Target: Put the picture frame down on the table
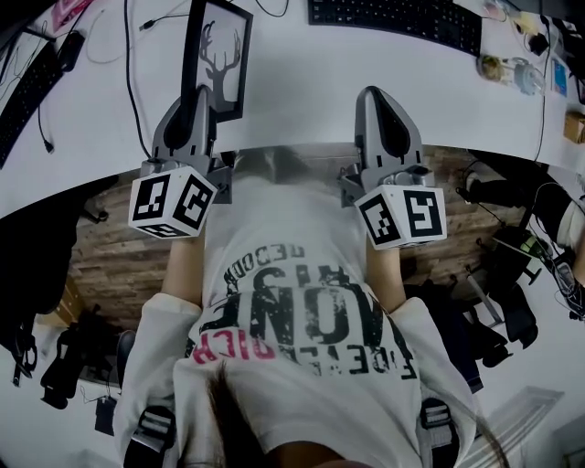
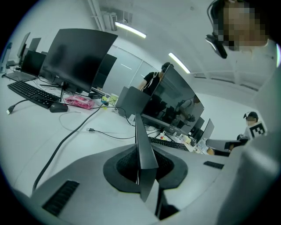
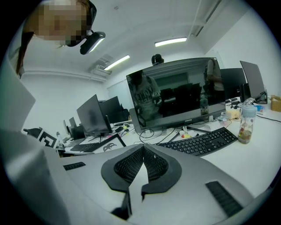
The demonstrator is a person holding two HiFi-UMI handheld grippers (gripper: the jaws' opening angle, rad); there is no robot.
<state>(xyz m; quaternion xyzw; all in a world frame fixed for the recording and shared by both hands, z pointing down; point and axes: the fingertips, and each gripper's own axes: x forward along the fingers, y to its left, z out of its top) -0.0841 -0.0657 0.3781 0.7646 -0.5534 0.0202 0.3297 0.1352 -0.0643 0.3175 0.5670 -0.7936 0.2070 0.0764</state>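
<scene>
The left gripper (image 1: 194, 117) has its jaws clamped on the picture frame (image 1: 217, 57), gripping it by its lower edge. In the left gripper view the black frame shows edge-on, pinched between the two ribbed pads and rising out of them. From the head view the frame stands steeply over the white counter (image 1: 292, 91), with its deer-antler print facing the person. Whether the frame's bottom edge touches the counter cannot be told.

The right gripper (image 1: 382, 117) hovers to the right of the frame, well apart from it. Its jaws are together at the tips with nothing between them.

A black keyboard (image 1: 395, 22) lies to the right of the frame and farther from the person. A small bottle (image 1: 514, 73) stands well off to the frame's right, past that keyboard. A black cable (image 1: 130, 82) runs down the counter just to the left of the frame, and a second keyboard (image 1: 23, 91) lies farther left of it. In the right gripper view a dark monitor (image 3: 175, 94) stands behind the first keyboard.
</scene>
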